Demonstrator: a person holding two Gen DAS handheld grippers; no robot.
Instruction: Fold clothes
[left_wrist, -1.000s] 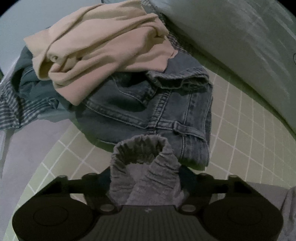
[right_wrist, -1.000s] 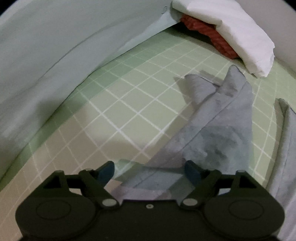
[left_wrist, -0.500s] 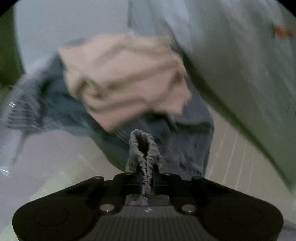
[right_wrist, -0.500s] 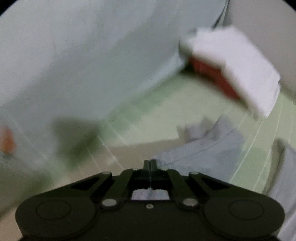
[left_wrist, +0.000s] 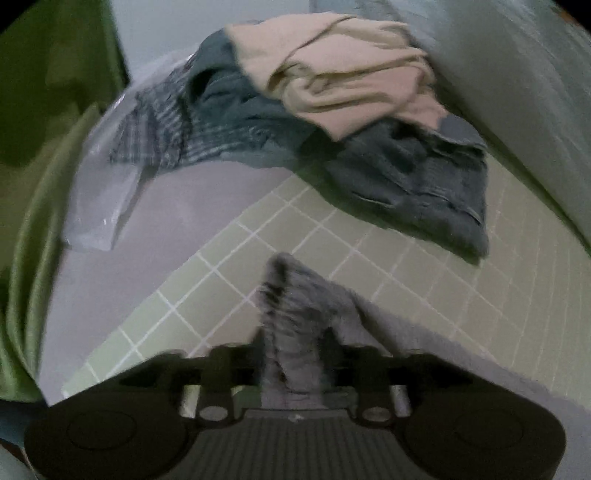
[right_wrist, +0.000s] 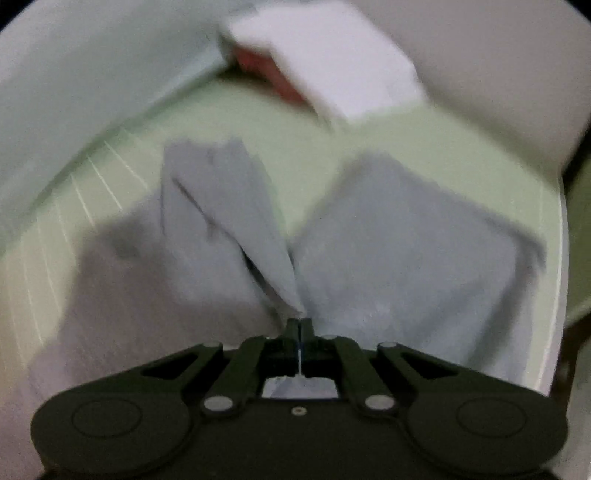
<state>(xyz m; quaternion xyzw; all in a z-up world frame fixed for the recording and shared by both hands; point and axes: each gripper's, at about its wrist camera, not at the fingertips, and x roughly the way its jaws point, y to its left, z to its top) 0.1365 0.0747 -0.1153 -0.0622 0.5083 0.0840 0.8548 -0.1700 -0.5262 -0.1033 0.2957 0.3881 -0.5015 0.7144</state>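
My left gripper (left_wrist: 293, 363) is shut on the gathered waistband of the grey garment (left_wrist: 295, 295), which bunches up between the fingers above the green checked bedsheet (left_wrist: 424, 280). My right gripper (right_wrist: 299, 325) is shut on a thin edge of the same grey garment (right_wrist: 406, 251), whose two legs spread out ahead over the sheet. The right wrist view is blurred.
A pile of clothes lies ahead of the left gripper: a beige top (left_wrist: 343, 74), denim jeans (left_wrist: 424, 177) and a striped shirt (left_wrist: 162, 125). A pale duvet (left_wrist: 517, 92) runs along the right. A white pillow (right_wrist: 332, 62) over something red (right_wrist: 273, 77) lies ahead of the right gripper.
Both grippers went from open around the grey cloth to shut on it, then lifted and swung. The garment's legs now hang spread ahead of the right gripper.
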